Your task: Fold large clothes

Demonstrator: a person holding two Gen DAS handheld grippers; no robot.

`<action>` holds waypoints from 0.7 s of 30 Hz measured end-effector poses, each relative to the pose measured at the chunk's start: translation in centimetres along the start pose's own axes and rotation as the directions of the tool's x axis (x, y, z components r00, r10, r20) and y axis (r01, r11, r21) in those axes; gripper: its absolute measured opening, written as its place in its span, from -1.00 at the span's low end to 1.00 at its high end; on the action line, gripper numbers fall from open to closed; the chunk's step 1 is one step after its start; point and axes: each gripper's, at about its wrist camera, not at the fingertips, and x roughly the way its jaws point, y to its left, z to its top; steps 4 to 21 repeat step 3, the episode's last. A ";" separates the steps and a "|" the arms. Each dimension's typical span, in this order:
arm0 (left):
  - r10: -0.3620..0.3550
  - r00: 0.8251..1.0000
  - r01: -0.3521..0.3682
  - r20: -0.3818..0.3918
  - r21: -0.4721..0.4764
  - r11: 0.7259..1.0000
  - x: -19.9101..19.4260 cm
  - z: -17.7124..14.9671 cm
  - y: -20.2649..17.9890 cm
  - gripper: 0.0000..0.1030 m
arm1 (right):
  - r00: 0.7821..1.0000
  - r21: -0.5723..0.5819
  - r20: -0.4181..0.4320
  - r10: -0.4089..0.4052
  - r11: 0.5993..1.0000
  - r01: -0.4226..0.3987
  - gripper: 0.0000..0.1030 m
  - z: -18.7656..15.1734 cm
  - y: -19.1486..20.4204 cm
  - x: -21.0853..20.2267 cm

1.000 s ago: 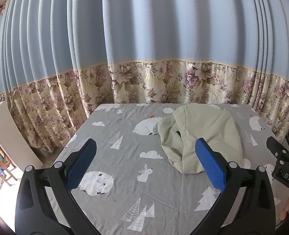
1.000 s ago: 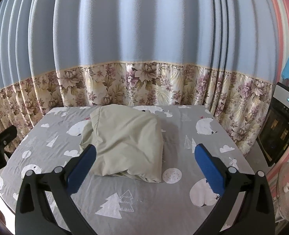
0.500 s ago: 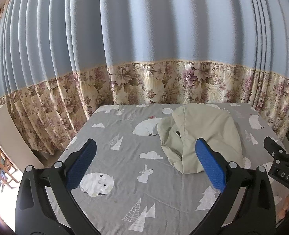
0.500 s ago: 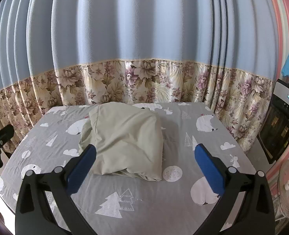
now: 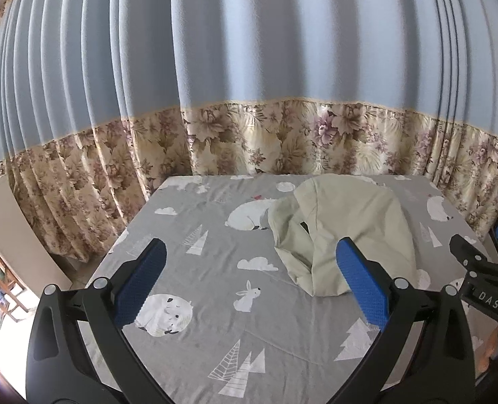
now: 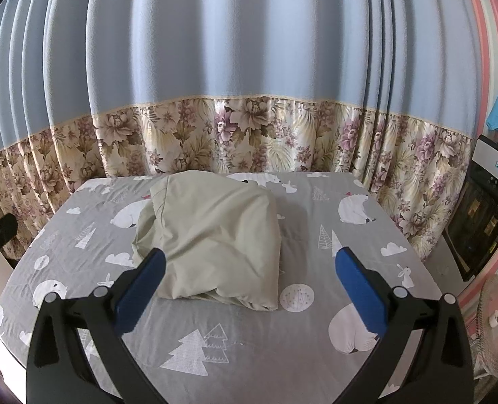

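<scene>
A pale green garment (image 6: 215, 235) lies bunched in a loose heap on the grey animal-print sheet (image 6: 249, 346) of a bed, toward the far edge near the floral-hemmed curtain (image 6: 249, 67); the left hand-held gripper (image 5: 249, 286) hovers above the sheet, jaws spread wide and empty; the right hand-held gripper (image 6: 249, 286) hangs likewise, agape, holding nothing.

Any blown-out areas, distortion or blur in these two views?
Left wrist: strong fisheye bowing of the curtain, overexposed patch at lower left, garment sharp. Right wrist: same bowing, exposure even, garment sharp, dark vignette at corners.
</scene>
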 end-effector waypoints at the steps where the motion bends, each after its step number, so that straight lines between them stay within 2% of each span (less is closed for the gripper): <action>1: -0.001 1.000 0.001 -0.003 0.003 1.000 0.1 -0.1 0.0 0.94 | 1.000 0.000 -0.003 -0.001 1.000 0.001 0.96 -0.1 -0.1 0.3; 21: -0.005 1.000 0.005 -0.008 0.005 1.000 0.4 -0.2 0.0 0.94 | 1.000 0.000 -0.008 -0.005 1.000 0.005 0.96 -0.1 -0.1 0.7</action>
